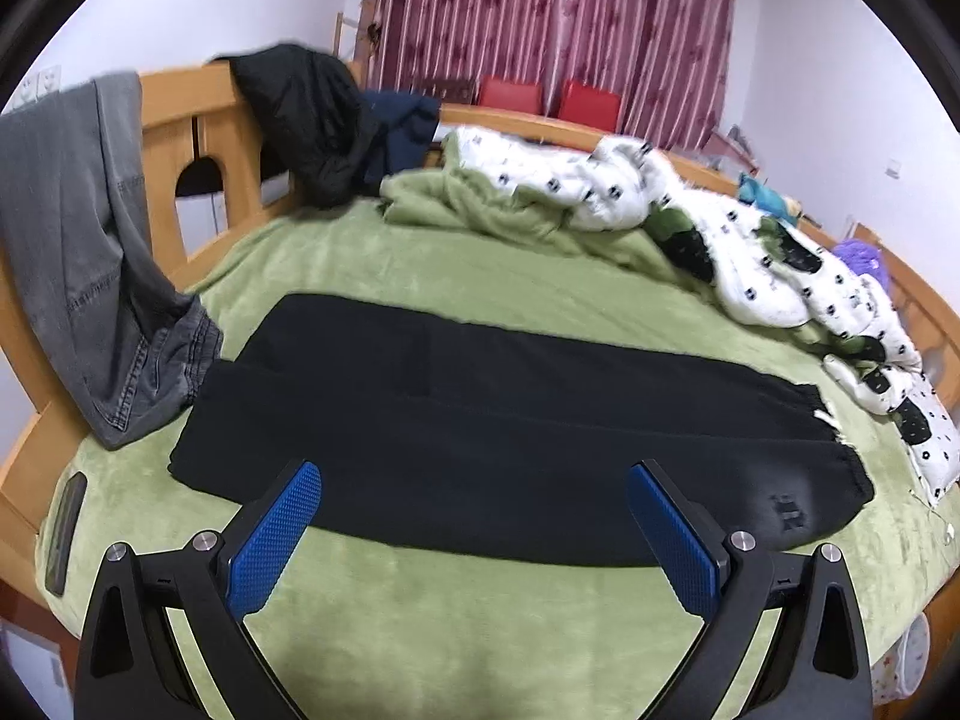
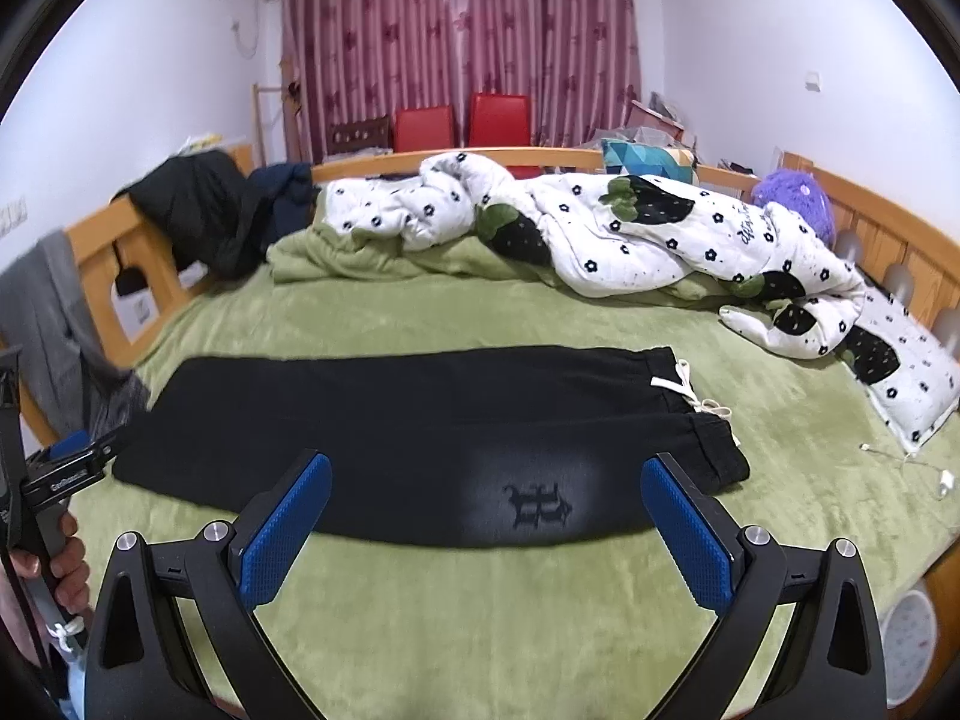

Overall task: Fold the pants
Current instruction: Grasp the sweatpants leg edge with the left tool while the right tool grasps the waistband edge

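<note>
The black pants (image 2: 420, 420) are lying crosswise ahead of both hand-held grippers (jaws spread, empty), waistband nearer the right hand-held gripper (image 2: 486, 492), cuffs nearer the left hand-held gripper (image 1: 474, 501).

Matt black cloth pants (image 2: 420, 420) on fuzzy blanket (image 2: 480, 600).

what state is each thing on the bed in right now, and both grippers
black pants: laid flat on the green blanket, one leg folded over the other
white drawstring: loose at the waistband
left gripper: open, empty
right gripper: open, empty
floral quilt: bunched up
grey jeans: draped over the bed frame
</note>
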### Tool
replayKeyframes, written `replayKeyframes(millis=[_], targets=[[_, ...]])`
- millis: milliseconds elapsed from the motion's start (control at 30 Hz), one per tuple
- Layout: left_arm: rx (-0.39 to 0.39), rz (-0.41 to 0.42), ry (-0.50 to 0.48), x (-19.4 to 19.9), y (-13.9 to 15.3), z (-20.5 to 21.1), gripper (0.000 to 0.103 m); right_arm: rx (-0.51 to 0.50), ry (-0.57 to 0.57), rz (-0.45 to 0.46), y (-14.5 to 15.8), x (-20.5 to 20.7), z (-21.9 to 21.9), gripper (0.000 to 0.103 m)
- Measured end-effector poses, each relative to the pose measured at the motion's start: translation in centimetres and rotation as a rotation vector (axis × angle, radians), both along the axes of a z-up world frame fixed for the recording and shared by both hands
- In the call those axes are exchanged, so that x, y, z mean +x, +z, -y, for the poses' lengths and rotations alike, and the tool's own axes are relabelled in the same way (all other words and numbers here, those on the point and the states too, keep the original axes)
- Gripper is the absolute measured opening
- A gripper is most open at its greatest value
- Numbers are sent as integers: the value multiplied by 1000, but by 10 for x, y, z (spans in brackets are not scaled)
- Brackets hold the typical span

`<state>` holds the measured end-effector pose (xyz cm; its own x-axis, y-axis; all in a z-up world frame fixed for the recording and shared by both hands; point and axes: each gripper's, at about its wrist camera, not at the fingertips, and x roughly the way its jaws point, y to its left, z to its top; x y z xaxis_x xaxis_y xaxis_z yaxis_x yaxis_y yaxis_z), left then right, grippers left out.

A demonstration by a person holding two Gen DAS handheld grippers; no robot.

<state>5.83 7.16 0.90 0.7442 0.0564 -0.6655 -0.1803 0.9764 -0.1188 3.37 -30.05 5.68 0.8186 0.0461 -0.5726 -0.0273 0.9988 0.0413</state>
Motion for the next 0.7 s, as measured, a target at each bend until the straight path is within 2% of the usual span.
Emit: replayKeyframes(millis=[133,200,300,367,567,633,700], targets=[[33,-57,41,19,-32,-35,99,70,-30,-53,-42,33,35,95],[21,-88,52,26,-53,-53,96,81,-54,-103,-70,49,51,81],[-58,-151,68,28,-91,-80,85,102,-91,-195,-124,71,78,69],[-120,-172,87,24,-116,-95,81,148,-107,-227,-156,77,96,69],[-321,-176,148,24,-174,-126,81,333,-169,-285,-222,86,134,69],[-368,-186,159,32,-187,-129,81,376,-187,-290,-235,93,138,69],[-358,-163,192,39,-193,-131,80,414,-200,-265,-240,101,142,69]])
